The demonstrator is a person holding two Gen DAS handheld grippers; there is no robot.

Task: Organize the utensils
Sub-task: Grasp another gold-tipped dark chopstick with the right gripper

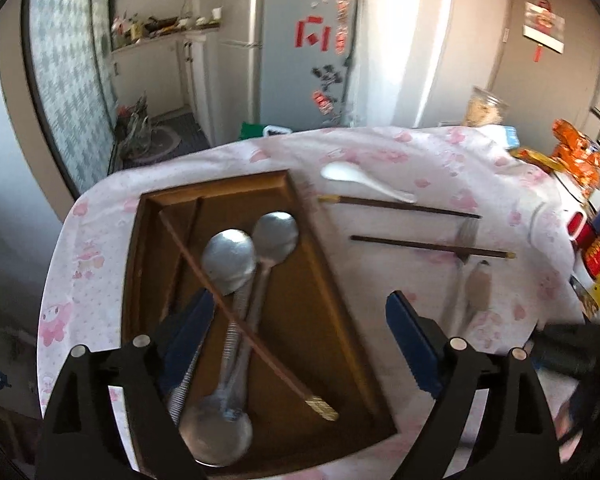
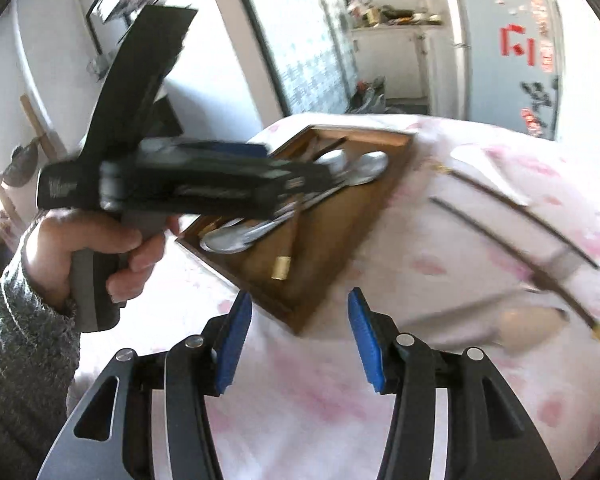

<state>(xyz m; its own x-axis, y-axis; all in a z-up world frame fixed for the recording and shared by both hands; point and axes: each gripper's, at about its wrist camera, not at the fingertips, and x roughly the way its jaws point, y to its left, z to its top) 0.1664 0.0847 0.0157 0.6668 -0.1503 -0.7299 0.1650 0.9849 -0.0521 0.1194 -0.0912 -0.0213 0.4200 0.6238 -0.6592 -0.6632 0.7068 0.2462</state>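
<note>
The left claw (image 1: 300, 344) hangs released over the wooden tray (image 1: 332, 280), whose metal spoons (image 1: 230, 264) and one chopstick (image 1: 236, 320) lie crossed. At two o'clock on the tabletop (image 1: 420, 152), a white spoon (image 1: 364, 182) and two chopsticks (image 1: 412, 208) rest (a blurred fork beneath). The right claw (image 2: 300, 336) is released too; its view smears everything right of the tray.

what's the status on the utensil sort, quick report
Both claws open, empty: left claw over the wooden tray, right claw near its corner. Three metal spoons, one chopstick in. White spoon, two chopsticks outside.
</note>
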